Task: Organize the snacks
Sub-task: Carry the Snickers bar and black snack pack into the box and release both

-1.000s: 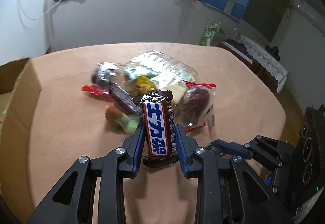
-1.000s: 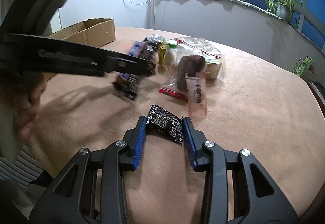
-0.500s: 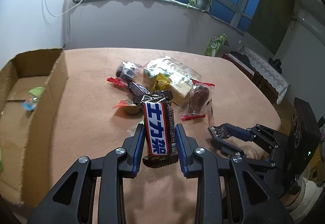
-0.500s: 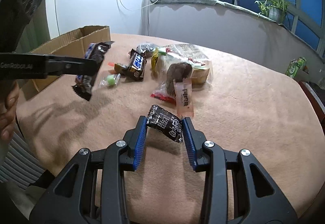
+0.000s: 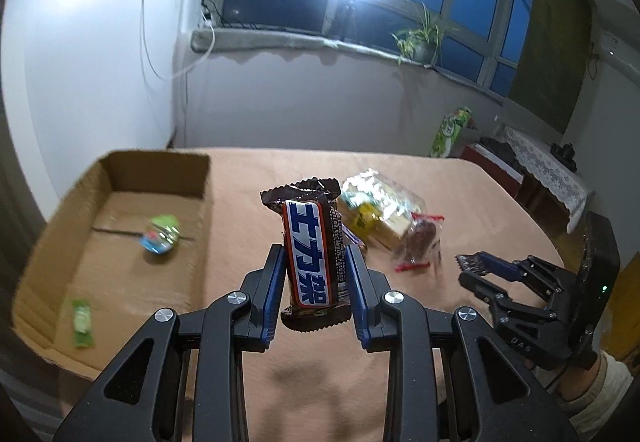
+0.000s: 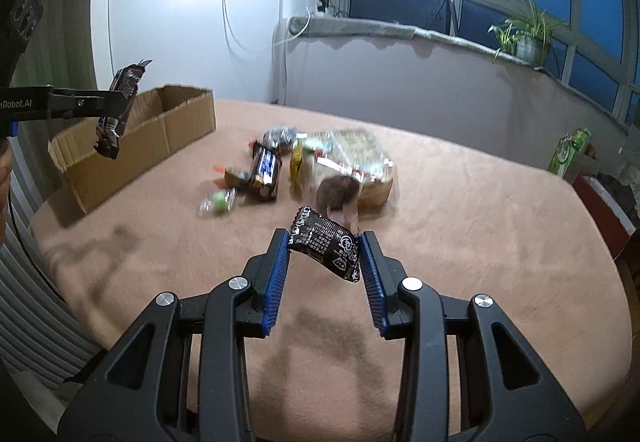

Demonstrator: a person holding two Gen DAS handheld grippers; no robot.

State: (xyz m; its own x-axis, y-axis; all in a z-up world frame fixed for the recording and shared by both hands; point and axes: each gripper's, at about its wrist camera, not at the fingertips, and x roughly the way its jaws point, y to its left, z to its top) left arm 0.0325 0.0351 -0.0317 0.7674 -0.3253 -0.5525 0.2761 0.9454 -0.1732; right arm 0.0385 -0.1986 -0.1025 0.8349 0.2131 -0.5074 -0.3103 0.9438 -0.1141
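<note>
The left gripper (image 5: 314,274) pinched a chocolate bar (image 5: 311,258) whose wrapper read 士力架, held aloft; ahead and left sat the cardboard box (image 5: 160,177), with only a couple of small sweets inside. The right gripper (image 6: 325,254) clamped a black printed packet (image 6: 326,248), its lettering illegible. The snack pile (image 6: 320,161) beyond it remained unsorted, so most work was left.

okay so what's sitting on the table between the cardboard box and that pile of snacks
Nothing: in the left wrist view, only bare tan tablecloth runs between the cardboard box and the snack pile. The held chocolate bar hangs above it.
</note>
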